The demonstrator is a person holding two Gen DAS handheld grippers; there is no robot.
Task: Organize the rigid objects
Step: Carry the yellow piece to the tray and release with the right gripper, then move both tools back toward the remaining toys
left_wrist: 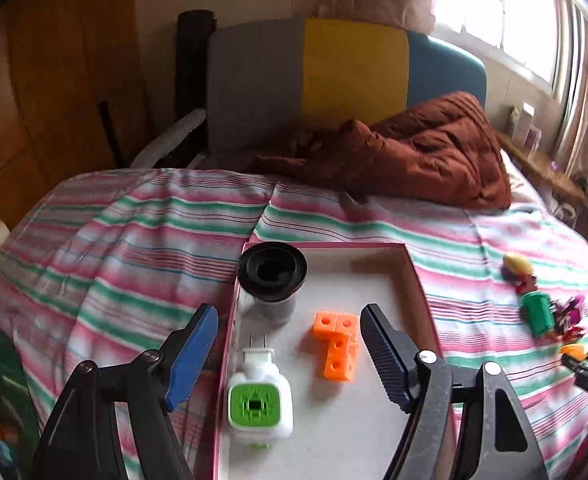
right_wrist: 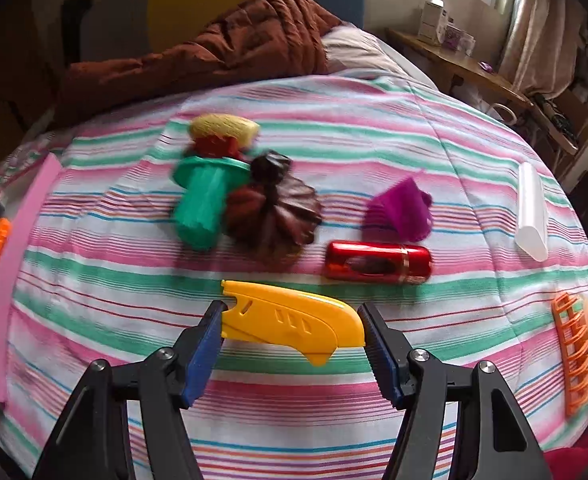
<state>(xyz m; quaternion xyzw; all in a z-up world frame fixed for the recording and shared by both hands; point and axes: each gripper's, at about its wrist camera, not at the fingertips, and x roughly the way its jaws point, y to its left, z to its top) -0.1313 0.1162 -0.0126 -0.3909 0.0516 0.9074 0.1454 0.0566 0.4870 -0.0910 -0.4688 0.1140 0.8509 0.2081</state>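
A pink-rimmed white tray (left_wrist: 411,276) lies on the striped bedspread. In it are a black-topped cup (left_wrist: 272,276), orange linked cubes (left_wrist: 337,346) and a white and green plug (left_wrist: 260,400). My left gripper (left_wrist: 290,354) is open and empty above the tray, its fingers either side of the plug and cubes. In the right wrist view my right gripper (right_wrist: 292,334) has its fingertips touching both ends of a yellow plastic cutter (right_wrist: 290,320) lying across them just above the bedspread. Beyond it lie a red tube (right_wrist: 377,262), a green plunger toy (right_wrist: 198,204), a dark brown pleated piece (right_wrist: 274,212) and a purple piece (right_wrist: 399,210).
A white bar (right_wrist: 531,212) and an orange comb-like clip (right_wrist: 575,354) lie at the right. The tray's pink edge (right_wrist: 18,264) shows at the left. A brown quilt (left_wrist: 413,152) is heaped at the head of the bed. A wooden shelf (right_wrist: 457,60) runs under the window.
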